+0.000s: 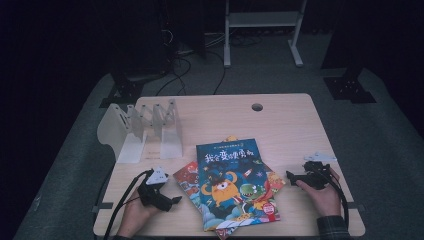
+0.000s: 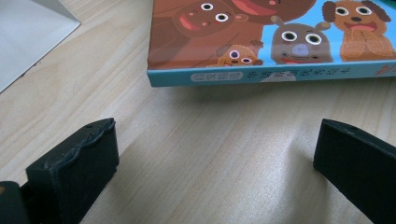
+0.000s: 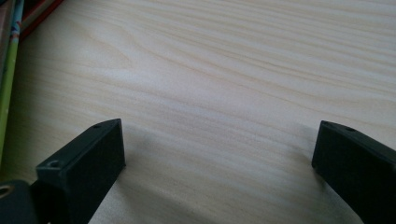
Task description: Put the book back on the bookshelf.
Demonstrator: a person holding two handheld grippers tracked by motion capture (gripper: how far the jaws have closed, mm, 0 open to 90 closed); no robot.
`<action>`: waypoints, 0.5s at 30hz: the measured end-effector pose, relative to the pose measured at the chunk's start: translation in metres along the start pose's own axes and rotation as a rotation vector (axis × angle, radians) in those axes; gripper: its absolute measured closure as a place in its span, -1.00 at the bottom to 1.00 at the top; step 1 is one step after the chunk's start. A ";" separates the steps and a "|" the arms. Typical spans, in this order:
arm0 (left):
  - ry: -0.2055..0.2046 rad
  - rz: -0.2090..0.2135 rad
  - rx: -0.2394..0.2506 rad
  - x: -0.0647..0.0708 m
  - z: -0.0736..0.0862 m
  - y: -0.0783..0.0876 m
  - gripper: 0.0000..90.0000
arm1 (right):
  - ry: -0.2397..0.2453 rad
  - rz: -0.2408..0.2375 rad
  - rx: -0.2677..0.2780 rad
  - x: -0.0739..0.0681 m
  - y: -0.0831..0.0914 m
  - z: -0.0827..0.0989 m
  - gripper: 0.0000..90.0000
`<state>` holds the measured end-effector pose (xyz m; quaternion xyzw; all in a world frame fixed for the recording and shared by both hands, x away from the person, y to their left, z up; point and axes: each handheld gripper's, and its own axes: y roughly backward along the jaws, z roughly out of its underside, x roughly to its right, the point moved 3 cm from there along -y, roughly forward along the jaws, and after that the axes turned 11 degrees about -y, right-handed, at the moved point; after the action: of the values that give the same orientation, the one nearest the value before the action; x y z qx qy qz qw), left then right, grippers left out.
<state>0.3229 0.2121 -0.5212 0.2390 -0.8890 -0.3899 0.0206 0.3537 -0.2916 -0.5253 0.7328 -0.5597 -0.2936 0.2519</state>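
At the far left of the table (image 1: 280, 120) stood an empty clear rack (image 1: 145, 131). The left claw (image 1: 172, 201) rested near its front edge, jaws wide apart and holding nothing, aimed at the books (image 1: 235, 185) stacked mid-table. The right claw (image 1: 291, 176), likewise open and empty, faced them from the right. This looked like the approach; the next move called for gripping the blue top book's (image 1: 232, 182) edge.
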 end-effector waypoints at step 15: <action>0.003 -0.005 -0.002 -0.001 0.000 0.000 -1.00 | 0.009 -0.113 0.040 -0.029 0.019 -0.024 -0.23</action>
<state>0.3238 0.2123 -0.5211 0.2419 -0.8880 -0.3906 0.0211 0.3521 -0.2673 -0.4913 0.7694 -0.5223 -0.2927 0.2227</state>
